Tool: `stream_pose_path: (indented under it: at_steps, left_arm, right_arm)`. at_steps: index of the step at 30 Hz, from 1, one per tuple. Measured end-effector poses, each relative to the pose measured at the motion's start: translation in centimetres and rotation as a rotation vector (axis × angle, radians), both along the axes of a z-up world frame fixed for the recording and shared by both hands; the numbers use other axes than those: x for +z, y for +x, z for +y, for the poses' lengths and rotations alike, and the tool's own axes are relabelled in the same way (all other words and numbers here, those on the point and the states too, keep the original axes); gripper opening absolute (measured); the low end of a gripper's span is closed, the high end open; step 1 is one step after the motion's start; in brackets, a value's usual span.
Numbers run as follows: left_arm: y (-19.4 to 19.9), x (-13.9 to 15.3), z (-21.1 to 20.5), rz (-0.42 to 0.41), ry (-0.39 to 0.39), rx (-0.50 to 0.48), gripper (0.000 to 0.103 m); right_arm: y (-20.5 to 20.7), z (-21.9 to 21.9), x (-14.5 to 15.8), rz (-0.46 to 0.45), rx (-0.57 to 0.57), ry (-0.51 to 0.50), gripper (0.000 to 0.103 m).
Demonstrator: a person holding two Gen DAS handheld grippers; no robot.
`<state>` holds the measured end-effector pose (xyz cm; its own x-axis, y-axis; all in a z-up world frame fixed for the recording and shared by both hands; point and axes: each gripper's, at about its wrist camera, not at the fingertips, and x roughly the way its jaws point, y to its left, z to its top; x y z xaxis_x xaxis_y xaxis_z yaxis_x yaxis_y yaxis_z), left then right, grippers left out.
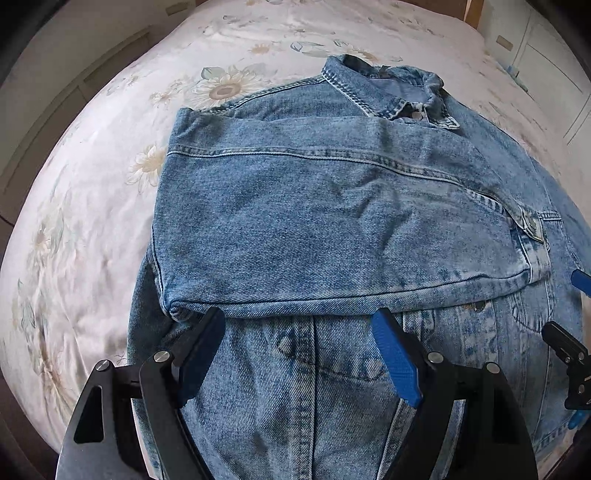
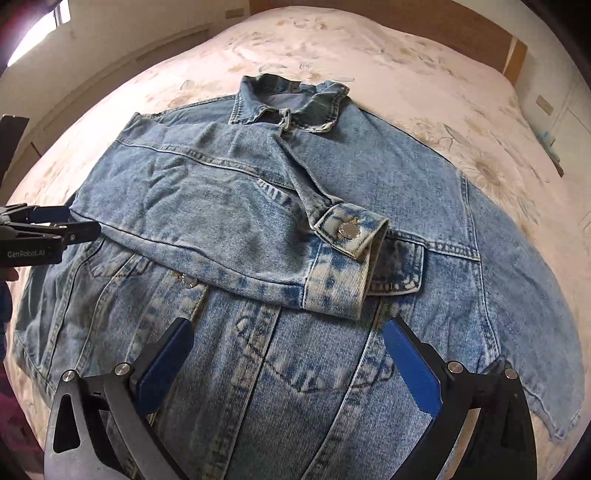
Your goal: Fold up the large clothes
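Note:
A blue denim jacket lies front up on the bed, collar at the far end. One sleeve is folded across the chest, its buttoned cuff near the middle. The other sleeve lies spread out along the right side. My left gripper hovers open over the lower front, just below the folded sleeve, with nothing between its fingers. My right gripper is open too, above the lower front near the cuff. Each gripper shows at the edge of the other's view.
The jacket rests on a pale floral bedsheet. A wooden headboard stands at the far end. White cabinets line the right side. A wall panel runs along the left.

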<state>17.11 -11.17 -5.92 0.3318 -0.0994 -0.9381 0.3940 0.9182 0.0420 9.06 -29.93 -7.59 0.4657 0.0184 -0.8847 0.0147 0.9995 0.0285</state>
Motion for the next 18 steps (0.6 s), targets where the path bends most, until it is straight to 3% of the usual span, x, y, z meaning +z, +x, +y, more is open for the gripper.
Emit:
stream_pose_path:
  at_steps: [18]
  left_arm:
    - [0.5,0.5,-0.5,0.002,0.033,-0.009,0.078]
  right_arm:
    - [-1.8,-3.0,1.0,-0.004,-0.092,0.049,0.102]
